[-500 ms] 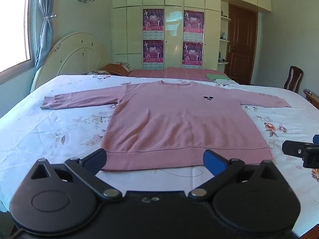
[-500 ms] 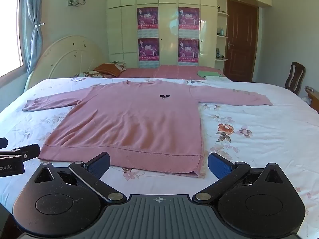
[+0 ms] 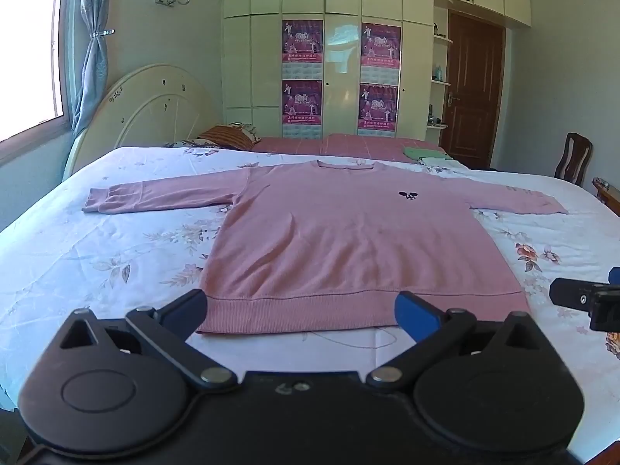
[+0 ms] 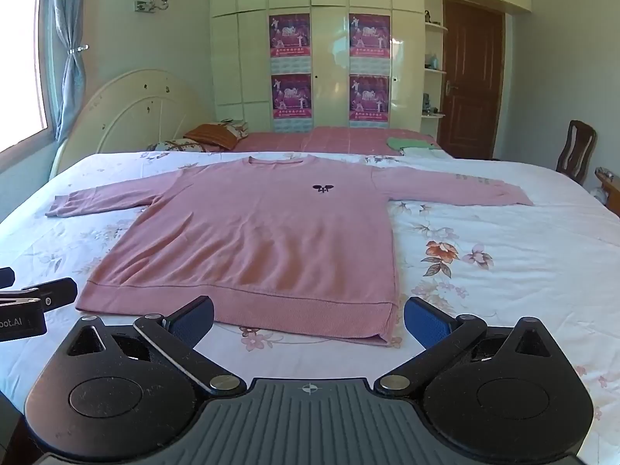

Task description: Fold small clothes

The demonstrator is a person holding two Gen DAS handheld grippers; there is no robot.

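- The left hand-held gripper hangs released, jaws spread wide over the near-left end of the hem, gripping nothing.
- A pink sweater lies flat and face up on the floral bed, sleeves stretched out both ways.
- The right hand-held gripper is likewise released, jaws wide at the hem's right corner.

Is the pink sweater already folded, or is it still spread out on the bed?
Spread out. The pink sweater lies flat, front up, on the bed, both sleeves stretched sideways, hem straight, no part folded over.
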